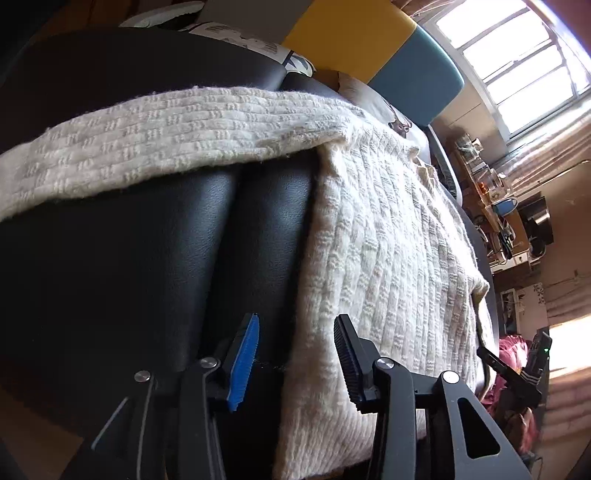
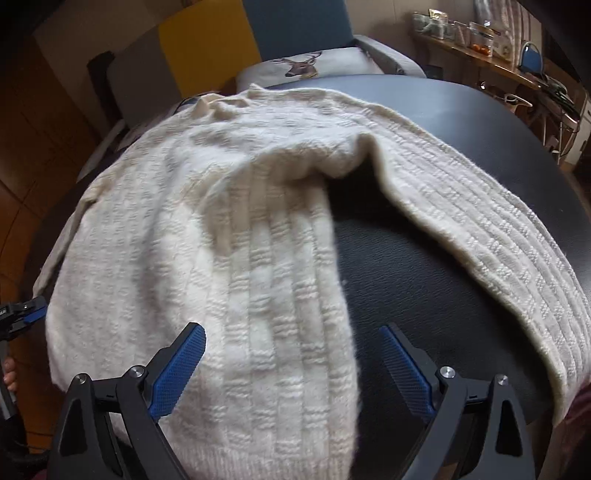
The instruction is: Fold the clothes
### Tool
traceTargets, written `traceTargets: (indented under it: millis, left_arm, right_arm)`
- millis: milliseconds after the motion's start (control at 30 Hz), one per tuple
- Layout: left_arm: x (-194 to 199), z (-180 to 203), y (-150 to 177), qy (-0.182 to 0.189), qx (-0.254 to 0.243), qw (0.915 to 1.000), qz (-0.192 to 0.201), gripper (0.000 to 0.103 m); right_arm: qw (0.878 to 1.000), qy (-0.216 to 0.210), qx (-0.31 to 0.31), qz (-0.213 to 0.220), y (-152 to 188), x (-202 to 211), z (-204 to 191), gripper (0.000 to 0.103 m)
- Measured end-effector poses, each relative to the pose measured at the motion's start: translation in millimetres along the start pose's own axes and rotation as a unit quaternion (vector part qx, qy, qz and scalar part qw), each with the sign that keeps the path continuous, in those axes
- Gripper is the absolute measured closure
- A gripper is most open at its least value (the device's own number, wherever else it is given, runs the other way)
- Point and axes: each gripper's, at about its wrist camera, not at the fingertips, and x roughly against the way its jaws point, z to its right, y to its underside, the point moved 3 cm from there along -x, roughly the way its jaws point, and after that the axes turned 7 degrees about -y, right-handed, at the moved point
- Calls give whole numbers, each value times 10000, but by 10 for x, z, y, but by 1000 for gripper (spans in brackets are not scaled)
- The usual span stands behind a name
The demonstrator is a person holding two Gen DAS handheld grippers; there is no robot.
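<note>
A black leather-like tabletop (image 2: 424, 258) fills the middle of both views. Behind it stand a yellow panel (image 2: 207, 48) and a blue panel (image 2: 299, 22) side by side. A pillow printed with a deer head (image 2: 306, 64) lies just beyond the tabletop's far edge. A cluttered wooden shelf (image 2: 476, 51) runs along the wall, near a bright window (image 1: 517, 62) with curtains (image 1: 546, 151).

Black linkage arms with silver screws carry ribbed blue-padded jaws.
</note>
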Motion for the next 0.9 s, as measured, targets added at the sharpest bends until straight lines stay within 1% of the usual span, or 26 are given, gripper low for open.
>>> traceTargets:
  millis: [33,67,133,200,300,367,400,433,467,500,533,600,633,667,700,733,767,833,867,900]
  left_arm:
    - [-53,45,-21,-27,-70,10000,-19,53]
    - [-98,91,-44,-107,-130,9999,-30,53]
    - [-173,184,-92,-116,-246,9996,-68,53]
    - [-238,252,-126,-78,-289,9995,-103,52]
    - [-302,326,-198,-174,-389,9991,-61,50]
    - [-353,361,-247,-201,-453,9988,-27,45]
    - [-384,379,-268,-197,-486,9986,-24,44]
    - [-413,398,-290,-195,-526,9984,-19,44]
    - [-430,440,-302,-211,-672,9975,9,51]
    - [-446,479,-313,-217,-801,9966,27,67]
    - [-446,488,-316,-78,-726,9973,-61,93]
    - [-257,510,-321,221,-720,9970,155,93]
    - [-139,514,-315,153,-794,9963,308,93]
    - [-74,474,-303,192,-728,9966,336,96]
    - [-14,434,-290,227,-664,9969,361,96]
    - [-19,386,-259,196,-636,9972,350,96]
    - [-61,352,-208,79,-668,9973,305,96]
    - [-192,322,-97,-142,-761,9970,66,96]
    - [-231,280,-81,-77,-647,9979,-9,95]
    - [-267,239,-68,-12,-534,9985,-77,94]
  right_arm:
    - [10000,43,63,53,-29,-10,-10,13]
    - [9998,130,131,95,-53,-19,-19,17]
    - [9984,477,281,142,-83,-37,-33,19]
    - [9963,747,380,198,-107,-58,-38,36]
    - [9976,590,347,39,-154,-163,-53,43]
    - [9976,526,445,-118,-171,-276,-85,44]
    - [9975,510,487,-104,-185,-301,-100,48]
    - [9973,495,530,-90,-199,-327,-114,58]
    - [9974,465,550,-93,-218,-345,-130,90]
    - [9969,491,601,-120,-244,-343,-157,93]
    - [9944,684,800,-129,-267,-323,-198,93]
    - [9912,898,977,-1,-309,-176,-242,94]
    - [9911,936,947,91,-324,-88,-238,94]
    - [9927,923,770,114,-316,-58,-179,94]
    - [9943,918,544,31,-276,-94,-78,93]
    - [9951,931,329,-95,-218,-155,21,93]
    - [9951,954,166,-201,-145,-223,90,93]
    - [9962,871,-28,-40,-89,-182,122,92]
    - [9972,737,-94,-43,-88,-162,118,87]
    - [9978,652,-133,-49,-85,-143,115,81]
